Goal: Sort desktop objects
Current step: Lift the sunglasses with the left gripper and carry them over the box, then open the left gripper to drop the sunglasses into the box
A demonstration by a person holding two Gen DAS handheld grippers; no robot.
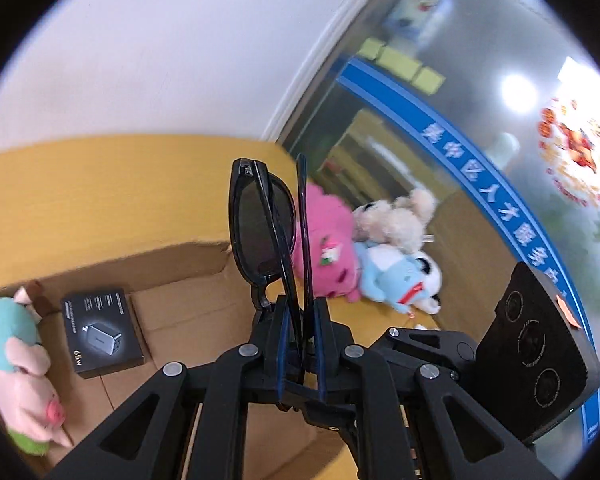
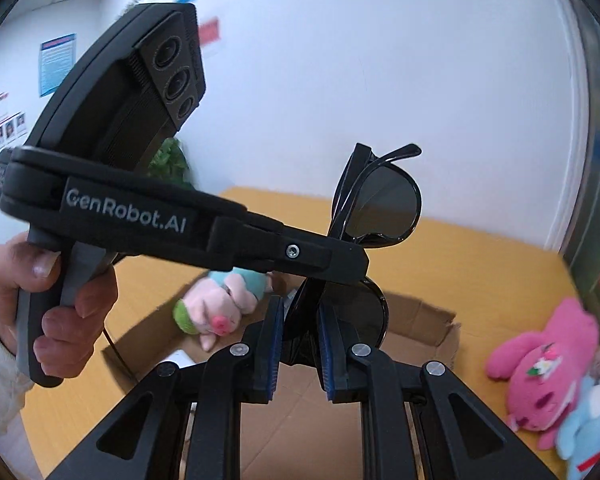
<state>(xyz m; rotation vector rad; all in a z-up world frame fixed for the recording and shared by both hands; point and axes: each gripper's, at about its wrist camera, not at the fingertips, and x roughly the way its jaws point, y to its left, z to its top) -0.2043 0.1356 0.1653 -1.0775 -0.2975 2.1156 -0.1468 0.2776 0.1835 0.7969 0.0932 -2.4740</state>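
Black sunglasses [image 1: 262,224] stand upright in the air above an open cardboard box [image 1: 172,268]. My left gripper [image 1: 302,320] is shut on the sunglasses' folded temples. In the right wrist view the same sunglasses [image 2: 384,208] rise between both tools; the left gripper's arm [image 2: 220,236] crosses in front and grips their middle. My right gripper [image 2: 298,320] has its jaws close around the lower lens [image 2: 352,312]; I cannot tell whether the pads touch it.
Inside the box lie a pink pig plush with a teal top [image 1: 20,360] and a black charger box [image 1: 100,332]. A pink plush [image 1: 328,252], a cream plush [image 1: 396,216] and a blue plush [image 1: 396,276] lie on the yellow table [image 1: 80,184] beyond the box.
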